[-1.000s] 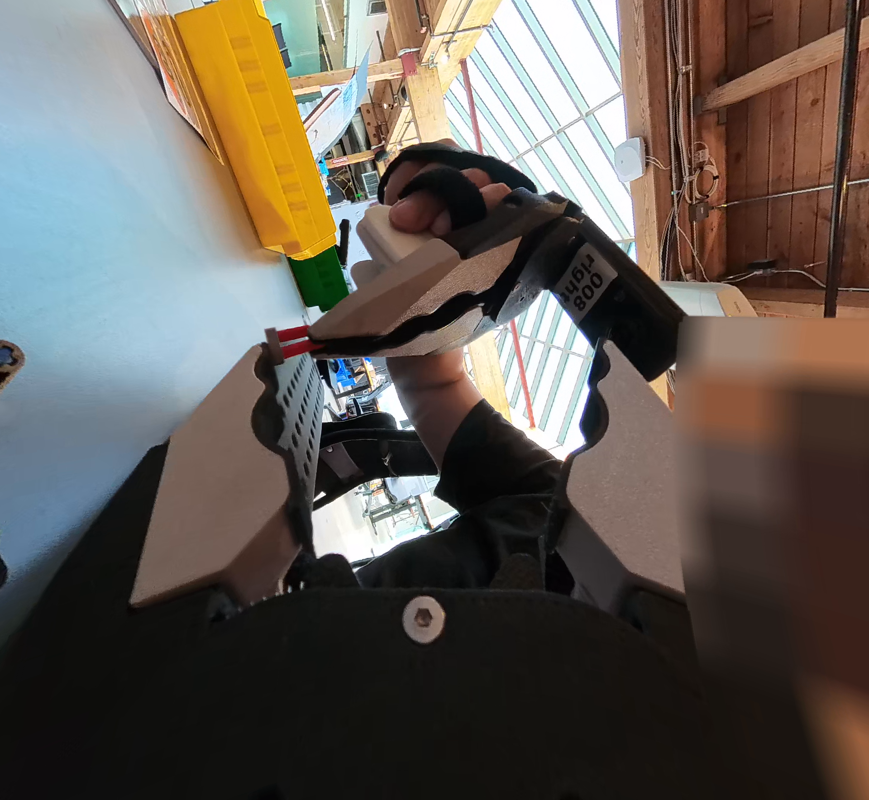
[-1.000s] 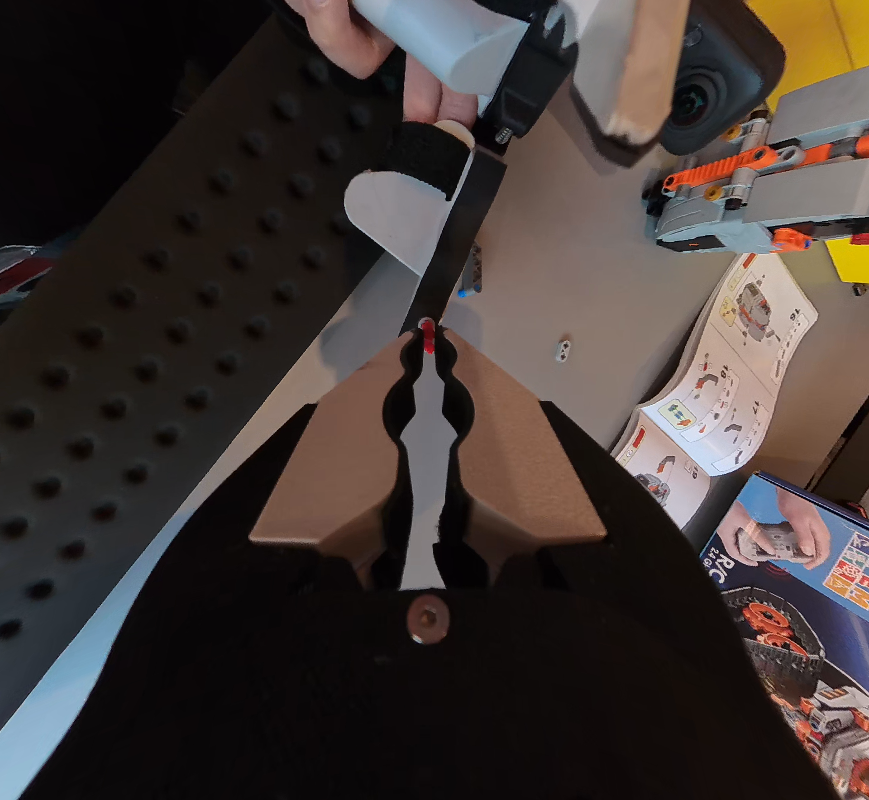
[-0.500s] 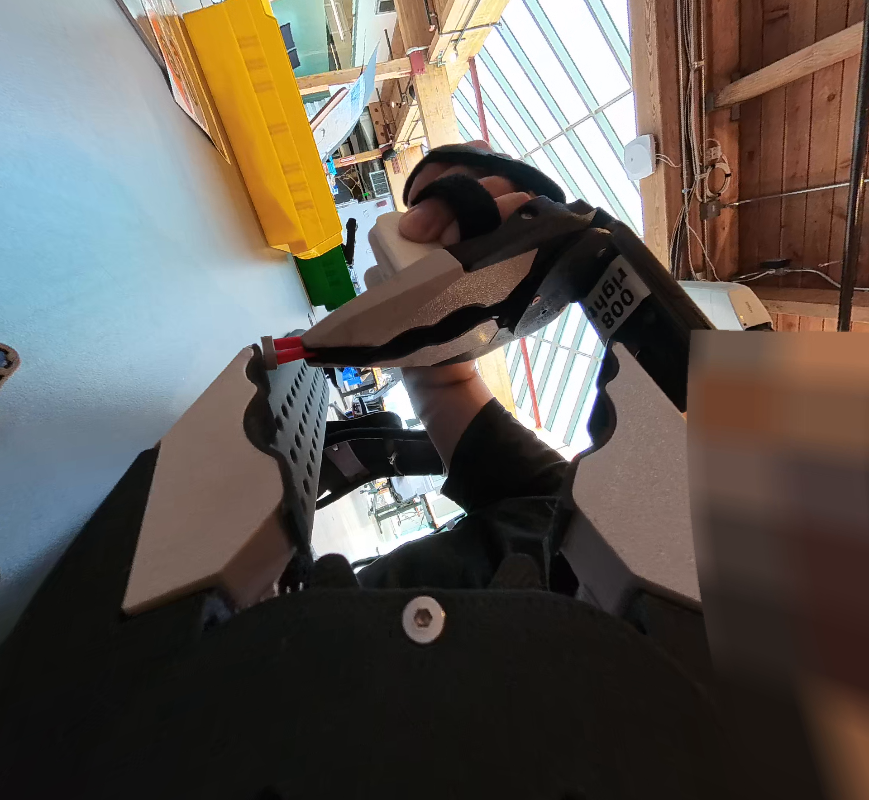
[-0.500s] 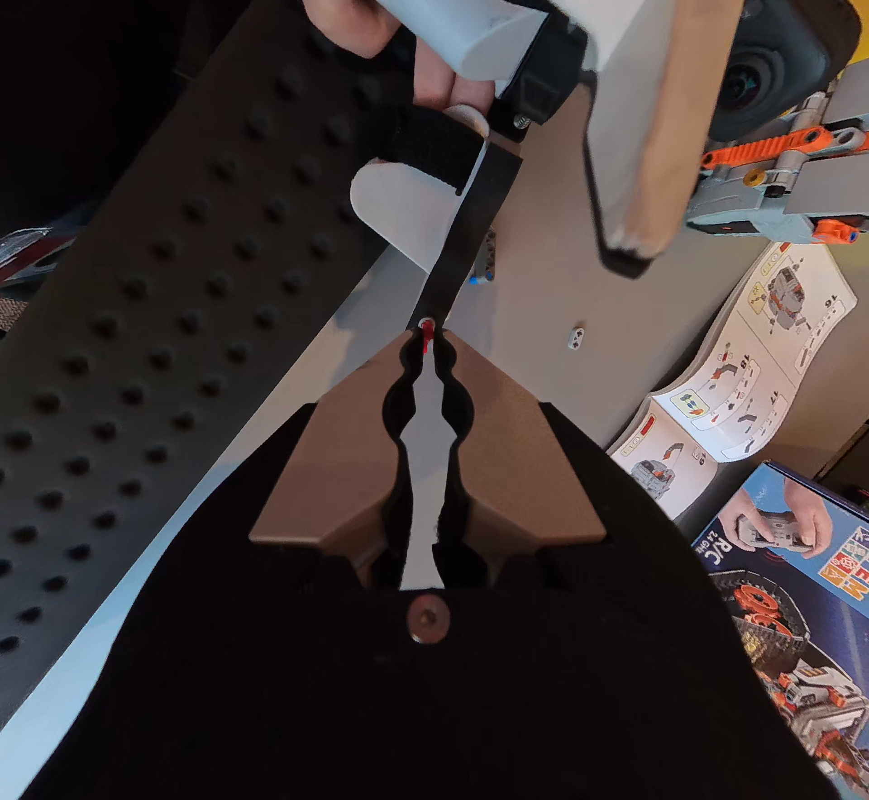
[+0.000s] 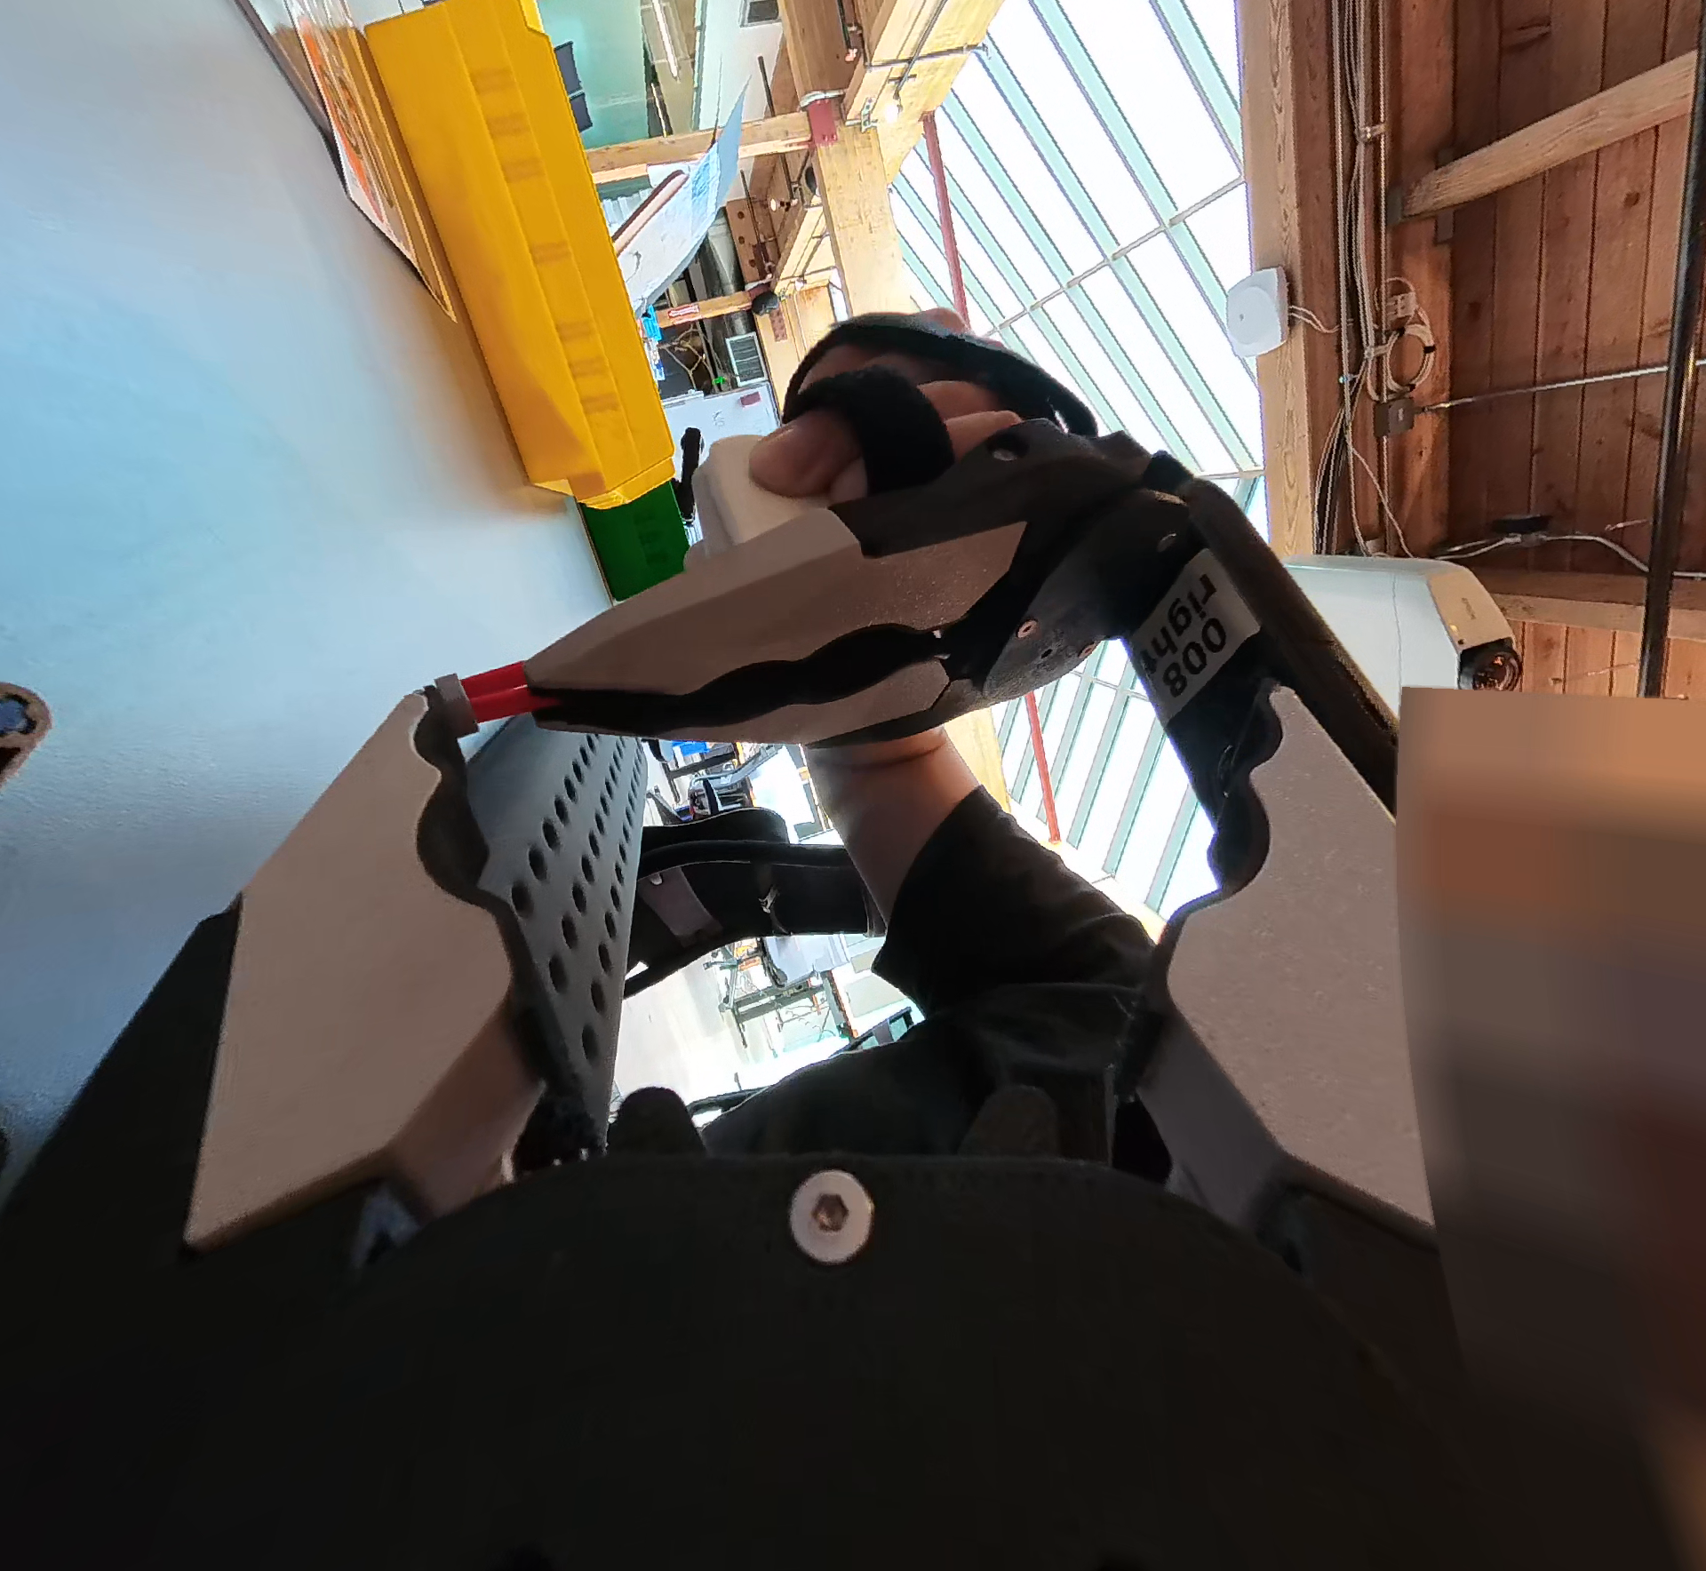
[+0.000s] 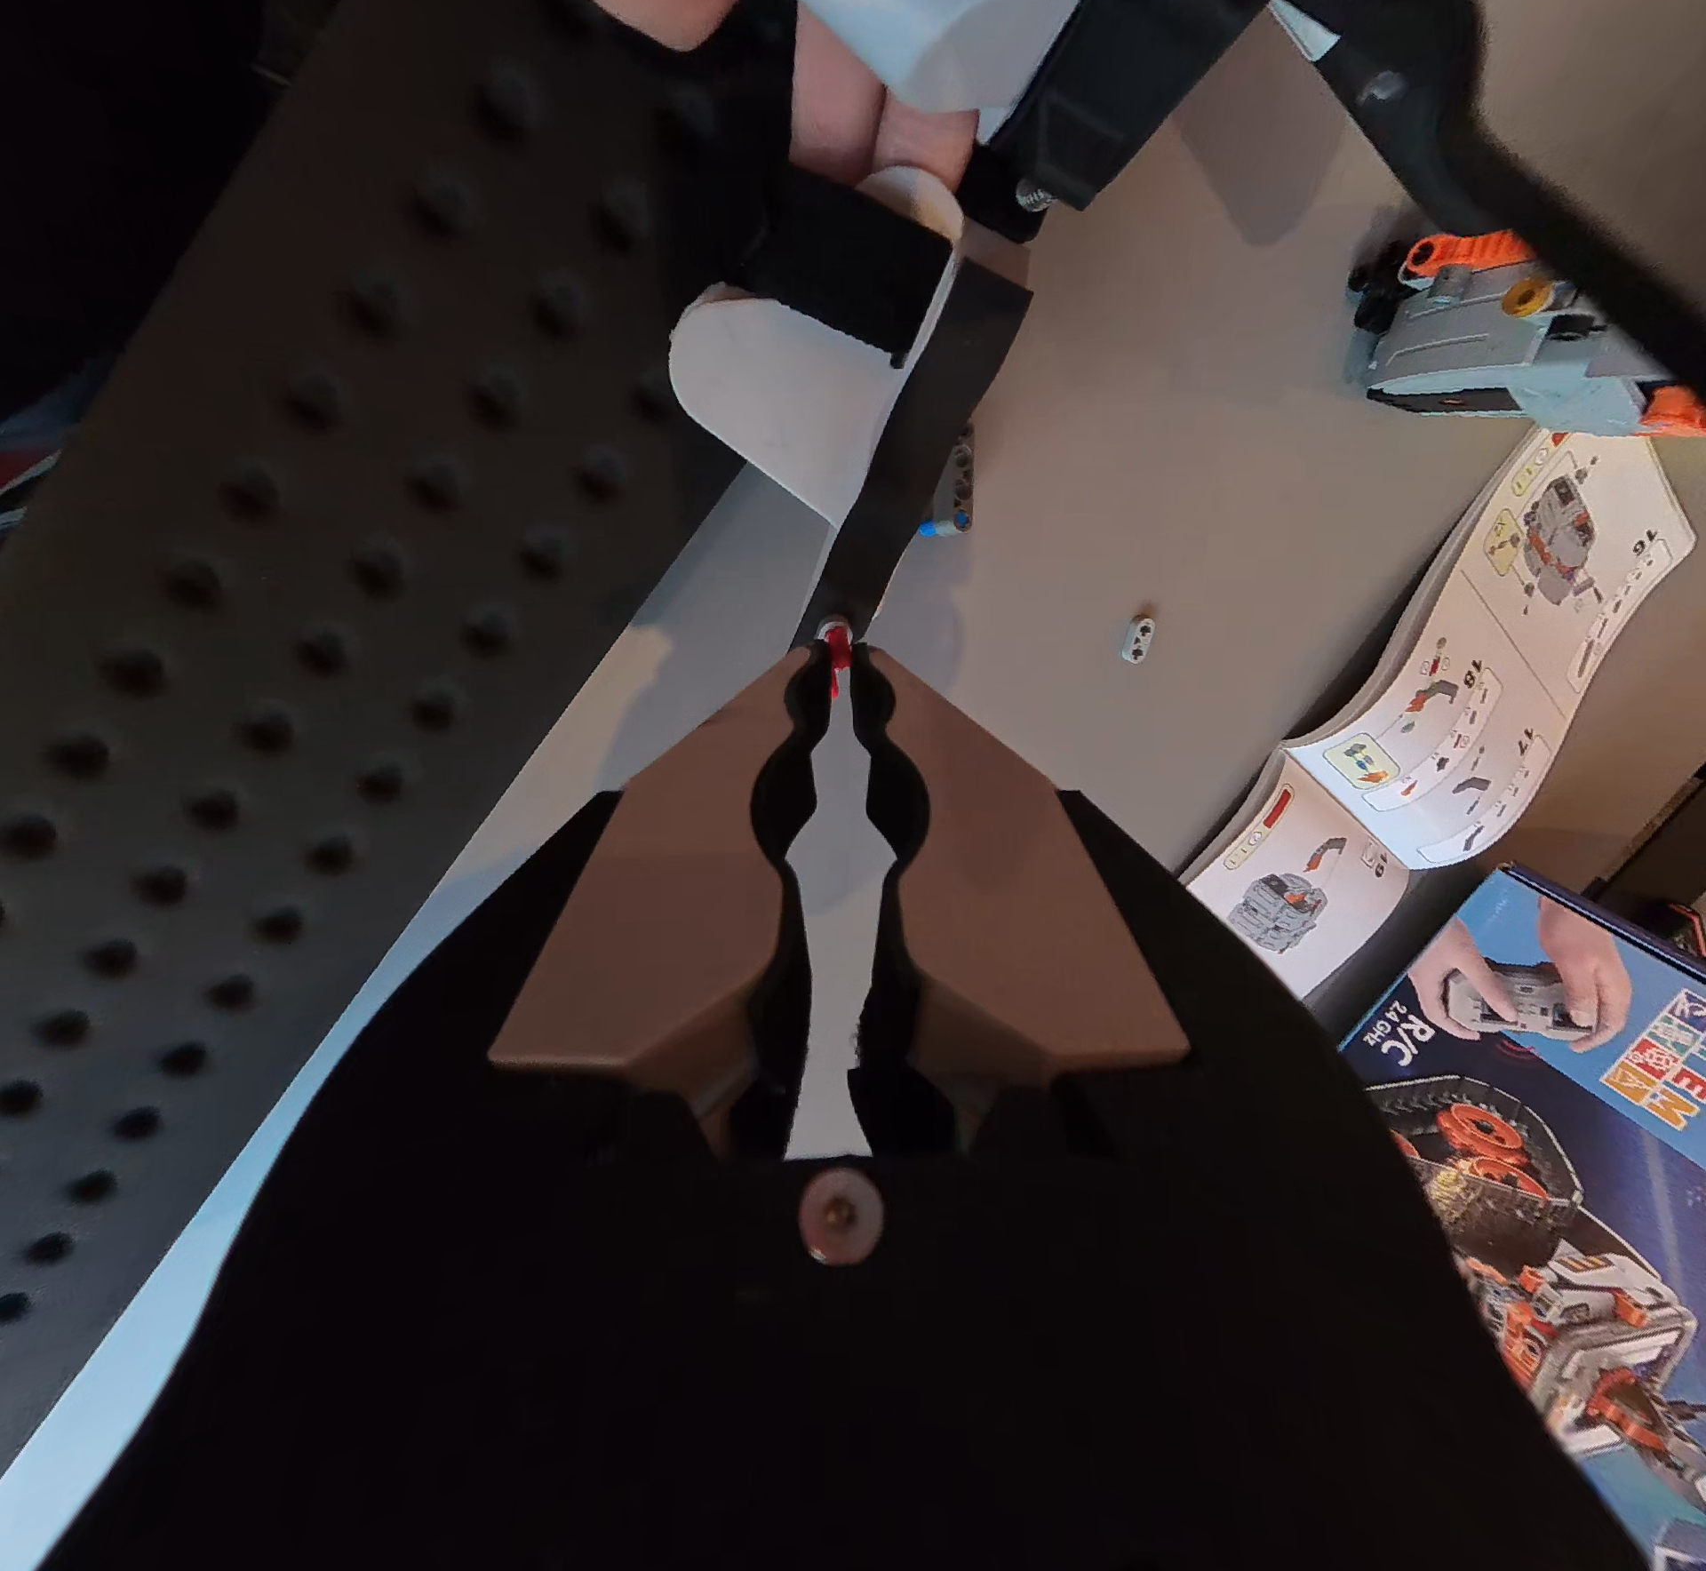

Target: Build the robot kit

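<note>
My right gripper [image 6: 835, 650] is shut on a small red pin [image 6: 837, 661] with a grey bush on its tip. In the left wrist view the right gripper [image 5: 545, 691] comes in from the right, and the pin [image 5: 489, 693] touches the tip of my left gripper's left finger [image 5: 369, 899]. My left gripper [image 5: 845, 700] is open wide and holds nothing. In the right wrist view that left finger [image 6: 923, 437] shows edge-on as a dark strip just beyond the pin. A hand [image 6: 831, 96] holds the left gripper's white handle.
A black perforated board [image 6: 277, 603] lies at the left. On the table are a grey and orange model [image 6: 1523, 354], an open instruction booklet [image 6: 1477, 696], a blue box [image 6: 1523, 1111] and two small loose parts [image 6: 1137, 633]. Yellow [image 5: 517, 234] and green [image 5: 637, 548] bins stand at the table's edge.
In the right wrist view the left gripper has moved closer and swung up to the right, so its camera has left the frame. The pin stays against the left finger's tip.
</note>
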The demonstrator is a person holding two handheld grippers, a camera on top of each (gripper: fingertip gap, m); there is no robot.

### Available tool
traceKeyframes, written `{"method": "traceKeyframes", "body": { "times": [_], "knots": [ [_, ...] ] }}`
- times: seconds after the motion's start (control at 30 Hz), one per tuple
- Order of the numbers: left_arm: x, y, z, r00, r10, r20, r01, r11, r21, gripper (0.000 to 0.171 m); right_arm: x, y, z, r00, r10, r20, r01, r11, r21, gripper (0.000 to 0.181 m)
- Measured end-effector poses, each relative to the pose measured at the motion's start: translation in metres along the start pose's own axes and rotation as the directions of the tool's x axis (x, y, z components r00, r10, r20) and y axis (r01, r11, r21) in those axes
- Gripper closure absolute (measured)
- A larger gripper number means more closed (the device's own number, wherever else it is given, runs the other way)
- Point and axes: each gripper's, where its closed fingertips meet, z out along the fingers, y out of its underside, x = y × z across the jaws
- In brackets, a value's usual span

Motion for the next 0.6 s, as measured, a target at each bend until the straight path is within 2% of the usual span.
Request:
{"method": "traceKeyframes", "body": {
  "times": [0.6],
  "knots": [
    [-0.0056,0.0029,0.0009,1.0,0.0,0.031,0.001,1.0,-0.024,0.012,-0.0022,0.0011,0.0046,1.0,-0.004,-0.025,0.003,1.0,-0.021,0.177]
  ]
}}
